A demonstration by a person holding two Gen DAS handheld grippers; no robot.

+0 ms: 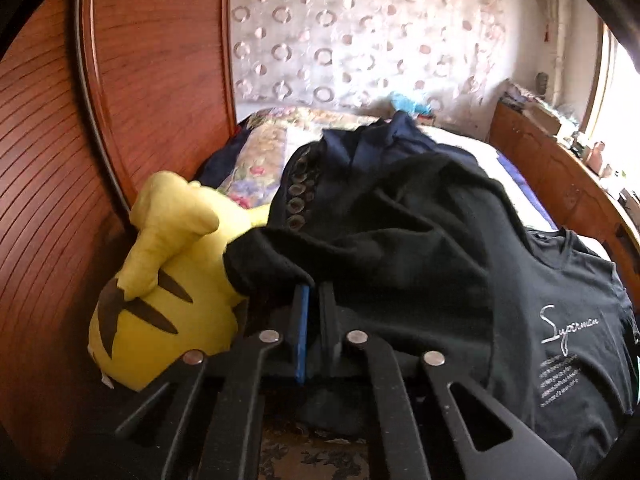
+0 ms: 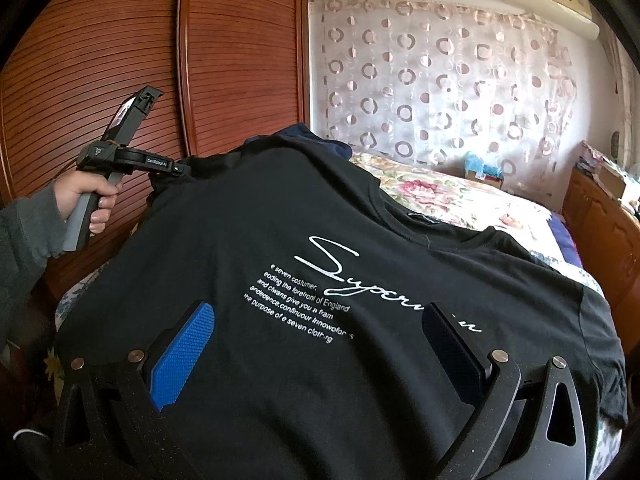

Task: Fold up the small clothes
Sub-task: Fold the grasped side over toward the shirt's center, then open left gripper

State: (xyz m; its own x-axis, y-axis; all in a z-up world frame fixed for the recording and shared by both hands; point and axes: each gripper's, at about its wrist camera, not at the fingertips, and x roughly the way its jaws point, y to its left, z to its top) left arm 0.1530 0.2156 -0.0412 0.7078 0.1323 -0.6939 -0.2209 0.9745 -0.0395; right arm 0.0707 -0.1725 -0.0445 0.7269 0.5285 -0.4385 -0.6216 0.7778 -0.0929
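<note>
We are only at the beginning: the black T-shirt [image 2: 320, 264] lies open and unfolded on the bed [image 2: 460, 196], our left tongs [image 1: 310, 292] pinch its sleeve [image 1: 264, 256] while the right tongs [image 2: 320, 344] stay wide above it, so all folds remain.

Bedroom with a slatted wooden wardrobe [image 2: 120, 40]

Ring-patterned sheer curtain [image 2: 440, 80] covers the far wall; daylight enters, probably through a window [image 1: 616, 92].
</note>
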